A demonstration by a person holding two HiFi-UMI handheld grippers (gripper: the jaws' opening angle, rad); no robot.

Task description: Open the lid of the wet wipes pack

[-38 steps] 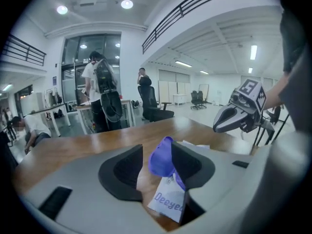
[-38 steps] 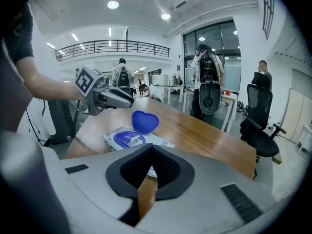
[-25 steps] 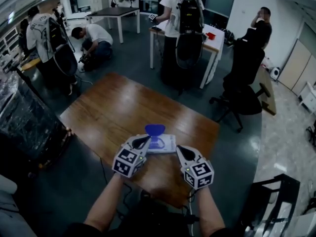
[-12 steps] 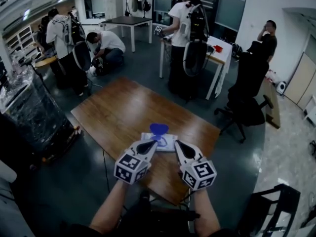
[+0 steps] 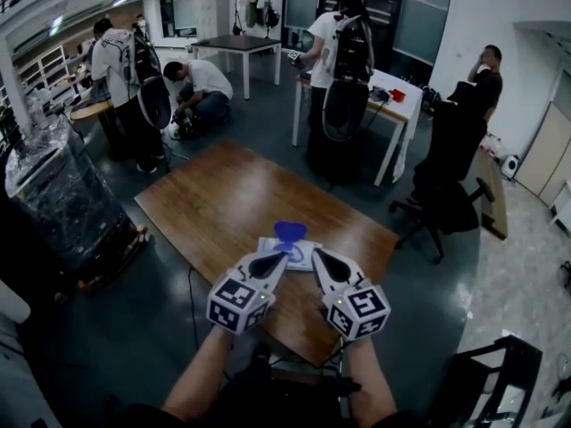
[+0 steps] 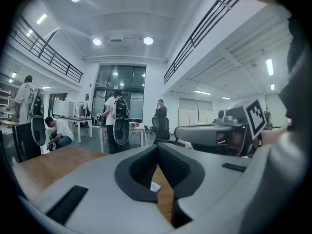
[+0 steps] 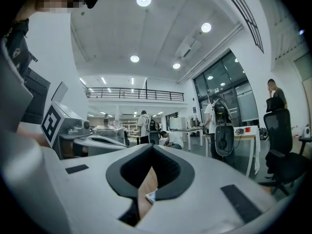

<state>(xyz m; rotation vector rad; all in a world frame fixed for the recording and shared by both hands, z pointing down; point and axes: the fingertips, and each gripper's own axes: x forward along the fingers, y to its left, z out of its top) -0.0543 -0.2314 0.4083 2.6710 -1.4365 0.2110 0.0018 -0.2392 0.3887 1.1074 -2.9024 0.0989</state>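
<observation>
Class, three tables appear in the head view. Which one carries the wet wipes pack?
The brown wooden table nearest the camera carries the wet wipes pack. The white table and the dark-topped table stand farther back.

The table (image 5: 223,203) top is wood with a visible grain and a glossy varnish that mirrors the ceiling lights. The wet wipes pack (image 5: 270,246) is pale, smooth film. Its lid (image 5: 289,231) is blue plastic with a slight gloss. The left tongs (image 5: 282,259) and right tongs (image 5: 316,254) have smooth, matt grey plastic shells. Their pads (image 6: 170,167) are black, matt and finely textured. The floor (image 5: 428,275) is dark, smooth and faintly reflective.
</observation>
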